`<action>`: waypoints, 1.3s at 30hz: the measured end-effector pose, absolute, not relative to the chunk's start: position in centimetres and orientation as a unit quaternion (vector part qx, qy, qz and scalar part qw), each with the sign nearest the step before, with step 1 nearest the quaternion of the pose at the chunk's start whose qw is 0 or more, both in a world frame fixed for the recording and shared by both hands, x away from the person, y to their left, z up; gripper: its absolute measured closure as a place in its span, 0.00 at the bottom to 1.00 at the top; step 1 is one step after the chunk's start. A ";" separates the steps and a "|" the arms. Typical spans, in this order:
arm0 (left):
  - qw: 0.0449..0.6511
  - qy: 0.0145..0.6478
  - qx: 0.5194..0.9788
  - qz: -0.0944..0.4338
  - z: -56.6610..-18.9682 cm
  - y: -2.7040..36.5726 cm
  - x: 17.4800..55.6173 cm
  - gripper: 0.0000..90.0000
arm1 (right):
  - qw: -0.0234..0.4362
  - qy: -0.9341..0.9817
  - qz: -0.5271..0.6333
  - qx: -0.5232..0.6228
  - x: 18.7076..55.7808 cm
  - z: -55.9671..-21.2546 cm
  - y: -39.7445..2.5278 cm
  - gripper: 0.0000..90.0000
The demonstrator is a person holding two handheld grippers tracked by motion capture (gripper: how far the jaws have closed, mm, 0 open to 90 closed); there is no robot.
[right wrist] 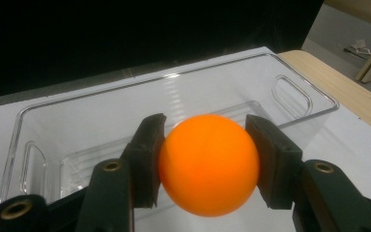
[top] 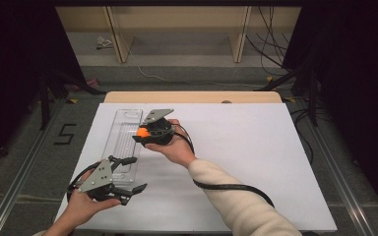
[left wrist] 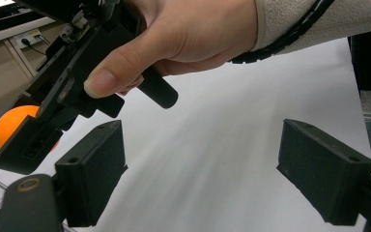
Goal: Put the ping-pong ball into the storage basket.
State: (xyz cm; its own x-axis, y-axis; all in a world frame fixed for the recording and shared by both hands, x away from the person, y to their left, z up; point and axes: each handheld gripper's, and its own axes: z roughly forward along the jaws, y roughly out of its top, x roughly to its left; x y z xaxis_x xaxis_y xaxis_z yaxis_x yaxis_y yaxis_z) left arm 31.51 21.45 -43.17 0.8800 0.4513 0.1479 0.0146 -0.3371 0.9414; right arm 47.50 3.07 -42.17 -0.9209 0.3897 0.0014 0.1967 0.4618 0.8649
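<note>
Your right gripper (right wrist: pixel 207 166) has its jaws closed on the small orange plastic ball (right wrist: pixel 208 164), held just above the clear plastic rectangular bin (right wrist: pixel 43 113) at the table's left. Judging by this, you're mid-placement: lower it, then release. Your left gripper (top: pixel 128 173) hovers nearer, jaws wide apart, empty.

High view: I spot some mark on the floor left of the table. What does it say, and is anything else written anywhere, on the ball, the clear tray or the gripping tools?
"5": dark mark on the grey floor left of the table.
Orange ball: no print on the side shown.
Clear tray: no lettering seen.
Left gripper and right gripper: no readable labels.
</note>
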 end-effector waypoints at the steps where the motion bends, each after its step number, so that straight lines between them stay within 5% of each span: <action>1: 0.557 0.147 0.794 0.196 -43.2 21.4 31.5 0.18 | 0.099 0.849 0.489 0.172 47.5 -42.2 3.1 0.57; 39: 0.556 0.146 0.794 0.196 -43.2 21.5 31.5 0.18 | 0.095 0.851 0.490 0.164 47.6 -42.0 4.4 0.57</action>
